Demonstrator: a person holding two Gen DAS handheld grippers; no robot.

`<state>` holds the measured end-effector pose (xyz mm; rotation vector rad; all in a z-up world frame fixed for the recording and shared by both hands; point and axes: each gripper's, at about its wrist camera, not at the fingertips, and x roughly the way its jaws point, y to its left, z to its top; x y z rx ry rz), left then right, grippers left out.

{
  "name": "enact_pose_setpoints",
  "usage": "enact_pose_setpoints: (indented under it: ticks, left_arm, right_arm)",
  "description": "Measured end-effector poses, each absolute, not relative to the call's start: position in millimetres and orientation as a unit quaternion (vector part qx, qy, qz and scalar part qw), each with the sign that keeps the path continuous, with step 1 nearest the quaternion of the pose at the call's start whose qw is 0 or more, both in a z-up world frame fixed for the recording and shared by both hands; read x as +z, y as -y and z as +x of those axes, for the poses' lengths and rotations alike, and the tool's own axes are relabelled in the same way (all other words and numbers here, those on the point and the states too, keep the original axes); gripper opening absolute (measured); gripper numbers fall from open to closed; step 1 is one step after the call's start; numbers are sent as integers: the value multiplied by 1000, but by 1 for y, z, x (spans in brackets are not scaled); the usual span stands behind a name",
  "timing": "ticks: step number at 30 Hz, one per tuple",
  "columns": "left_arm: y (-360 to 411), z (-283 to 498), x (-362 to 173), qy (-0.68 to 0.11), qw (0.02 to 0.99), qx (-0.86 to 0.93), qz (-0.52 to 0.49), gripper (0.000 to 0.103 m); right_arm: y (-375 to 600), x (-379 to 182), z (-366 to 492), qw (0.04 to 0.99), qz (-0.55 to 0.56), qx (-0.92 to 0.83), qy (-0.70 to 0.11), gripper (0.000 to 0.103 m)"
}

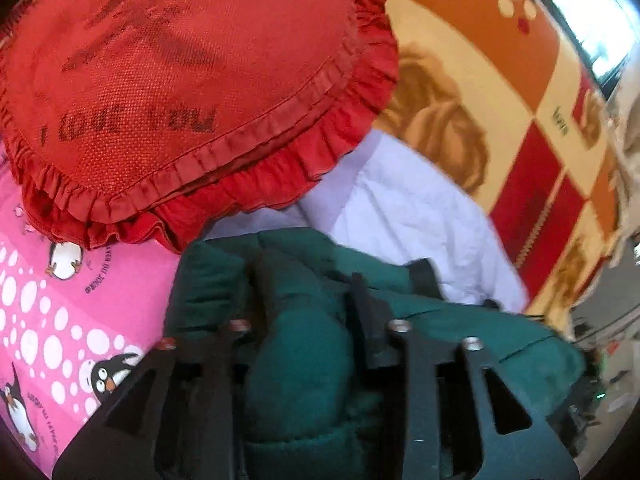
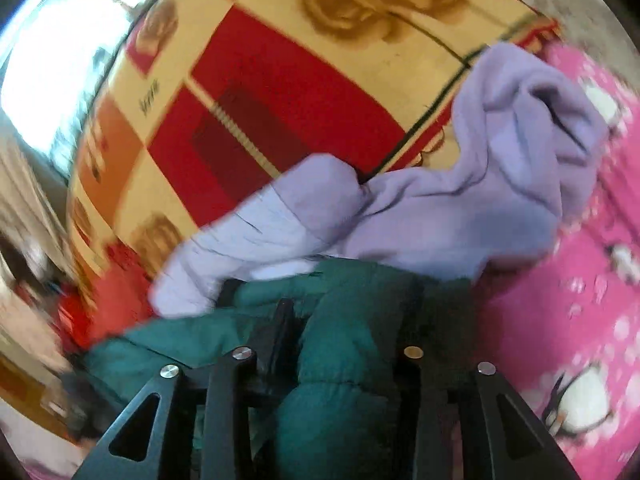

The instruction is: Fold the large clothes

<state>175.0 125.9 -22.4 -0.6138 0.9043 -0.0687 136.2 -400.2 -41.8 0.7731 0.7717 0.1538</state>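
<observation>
Your left gripper (image 1: pixel 312 300) has its fingers clenched on a fold of the dark green quilted puffer jacket (image 1: pixel 304 380), and your right gripper (image 2: pixel 344 332) grips the same jacket (image 2: pixel 340 408). It bunches over the lavender garment (image 2: pixel 460 216), between the pink penguin-print blanket (image 1: pixel 52 320) and the red-and-cream checked bedspread (image 2: pixel 288 92), near the red ruffled cushion (image 1: pixel 192 92).
</observation>
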Motion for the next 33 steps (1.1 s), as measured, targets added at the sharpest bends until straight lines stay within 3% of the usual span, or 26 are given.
enact_pose_setpoints:
  ticks: [1,2,5,12,19,27,33]
  left_arm:
    - [-129,173,-19,-424,849,-49,-311,58]
    - [-132,171,-13,-416,846,-66,-328,64]
    - [-137,163,-1,-393,846,-86,-349,65]
    - [-162,148,20,-329,850,-82,-403,65]
    - [-149,124,67,-233,918,-70,-312,65]
    - [-131,127,55,-280,908,-82,-302,65]
    - [-126,124,48,-300,901,-78,-302,65]
  right_arm:
    - [404,-40,132,844,391,79,-359,44]
    - [408,-38,127,835,413,83,-354,50]
    - [412,-25,110,831,433,93,-337,69]
    - [401,12,85,863,378,135,-306,71]
    - [366,35,74,888,240,219,-325,71]
    - [316,27,49,858,73,342,-377,71]
    - [325,-2,69,865,95,258,-420,71]
